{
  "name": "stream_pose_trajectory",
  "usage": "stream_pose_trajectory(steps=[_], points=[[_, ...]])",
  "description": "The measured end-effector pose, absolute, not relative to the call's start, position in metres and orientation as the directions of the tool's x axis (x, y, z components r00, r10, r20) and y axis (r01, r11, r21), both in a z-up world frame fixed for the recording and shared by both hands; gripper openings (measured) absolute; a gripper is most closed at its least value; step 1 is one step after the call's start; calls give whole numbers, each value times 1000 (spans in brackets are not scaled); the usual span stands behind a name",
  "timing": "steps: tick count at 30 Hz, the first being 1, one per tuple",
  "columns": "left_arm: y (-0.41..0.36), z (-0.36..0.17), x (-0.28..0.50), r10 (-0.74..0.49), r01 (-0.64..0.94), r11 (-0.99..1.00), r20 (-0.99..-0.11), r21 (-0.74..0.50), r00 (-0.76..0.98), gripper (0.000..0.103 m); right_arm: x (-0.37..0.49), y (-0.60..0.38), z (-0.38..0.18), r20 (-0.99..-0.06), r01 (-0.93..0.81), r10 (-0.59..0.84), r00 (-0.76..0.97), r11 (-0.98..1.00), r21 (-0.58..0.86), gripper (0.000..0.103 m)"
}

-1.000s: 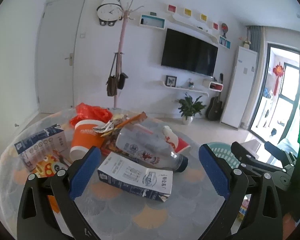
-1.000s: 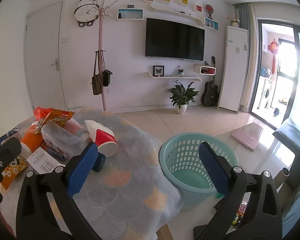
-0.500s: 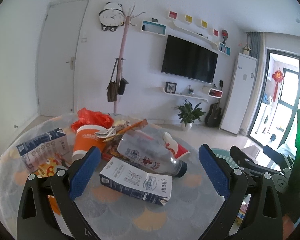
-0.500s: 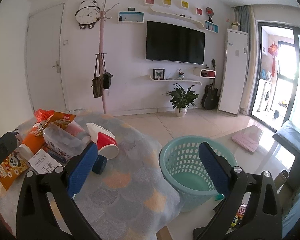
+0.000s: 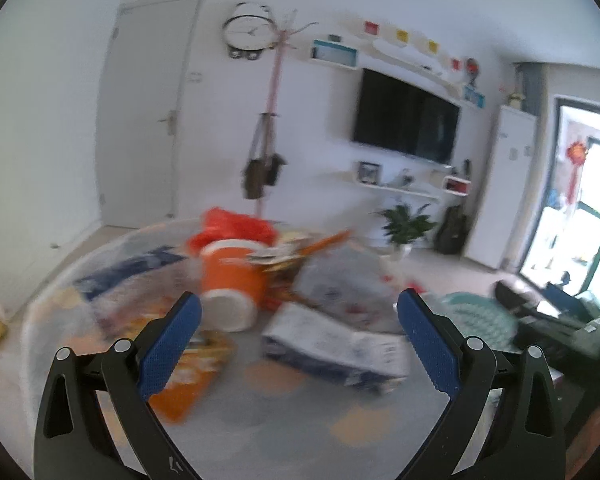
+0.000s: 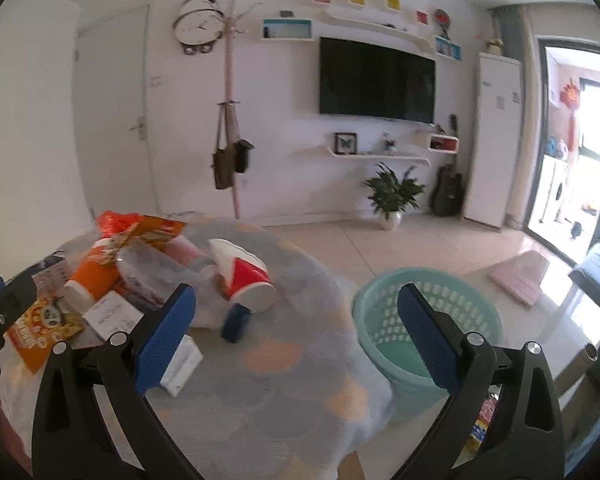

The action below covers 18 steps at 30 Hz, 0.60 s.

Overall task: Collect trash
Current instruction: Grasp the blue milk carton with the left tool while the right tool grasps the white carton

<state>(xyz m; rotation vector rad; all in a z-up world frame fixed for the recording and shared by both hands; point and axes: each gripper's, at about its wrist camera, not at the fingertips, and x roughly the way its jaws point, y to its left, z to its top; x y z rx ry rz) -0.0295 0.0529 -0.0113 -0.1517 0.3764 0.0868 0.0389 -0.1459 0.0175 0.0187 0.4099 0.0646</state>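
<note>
A pile of trash lies on the round table. In the blurred left wrist view I see an orange cup [image 5: 230, 280] on its side, a white and blue carton [image 5: 332, 346], a clear bottle [image 5: 336, 286] and an orange snack bag [image 5: 188, 376]. My left gripper [image 5: 298, 348] hangs open just in front of the carton, holding nothing. The right wrist view shows the orange cup [image 6: 94, 276], the clear bottle [image 6: 160, 276] with its blue cap [image 6: 236, 322], a red and white cup [image 6: 246, 278] and the teal basket [image 6: 428, 320] beside the table. My right gripper [image 6: 294, 338] is open and empty.
The table [image 6: 280, 392] wears a grey cloth with orange scallops and drops off at its right edge above the basket. A red plastic bag [image 5: 236, 226] lies at the pile's far side. A pink mat [image 6: 520, 276] lies on the tiled floor. The left gripper's black frame [image 6: 4, 312] shows at the left edge.
The left wrist view has swung and gone blurry, with the pile shifted right and closer. The right wrist view has shifted so the trash sits nearer its fingers. Both grippers stay open.
</note>
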Motion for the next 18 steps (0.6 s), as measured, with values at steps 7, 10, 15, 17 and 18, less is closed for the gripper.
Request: stream_pose_trajectory(steps=[7,10,15,17,18], points=[[150,-4,-36,154,-236,959,-414,-155,897,95,56,-116,5,-459,-251,246,854,967,50,34],[180,-3,-23,155,-236,964,-461,-124,874,95,66,-107,-5,-492,-307,311,813,947,91,34],[213,-17,13,96,-185,978,-568,-100,817,94,83,-97,-25,-548,-352,364,753,927,132,34],[221,-23,31,87,-170,982,-613,-78,785,93,89,-96,-31,-571,-360,374,731,922,142,34],[223,-25,38,72,-152,986,-628,-74,775,93,92,-97,-34,-580,-366,381,720,918,149,34]])
